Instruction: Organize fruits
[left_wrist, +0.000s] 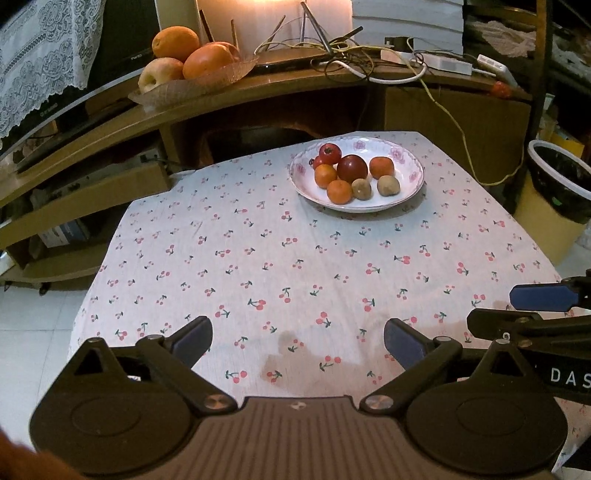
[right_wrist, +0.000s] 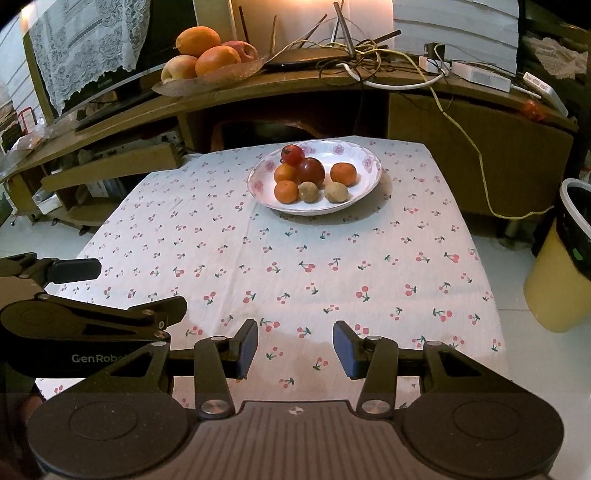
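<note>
fruits sit together in a white flowered plate (left_wrist: 413, 177) at the far end of a table covered by a cherry-print cloth (left_wrist: 295, 266). in the plate are three small oranges (left_wrist: 339, 192), a dark red round fruit (left_wrist: 353, 168), a brighter red one (left_wrist: 329, 154) behind it, and two small brownish fruits (left_wrist: 388, 185). most of them touch each other.

the left gripper (left_wrist: 297, 341) hangs over the near edge of the table with its blue pads spread wide and nothing between them. the right gripper (right_wrist: 295, 349) is just beside it, jaws partly apart and also empty. both are well apart from the plate.

a second dish of larger fruit (left_wrist: 195, 55) rests on the wooden shelf behind the table, near a tangle of cables (left_wrist: 347, 55).

risks, as a judgement: the fruits are round and packed close, so pushing a finger between them could roll a neighbour over the shallow rim. the loose cloth may bunch and drag the plate if a gripper catches it. reaching for the shelf could snag the cables.
</note>
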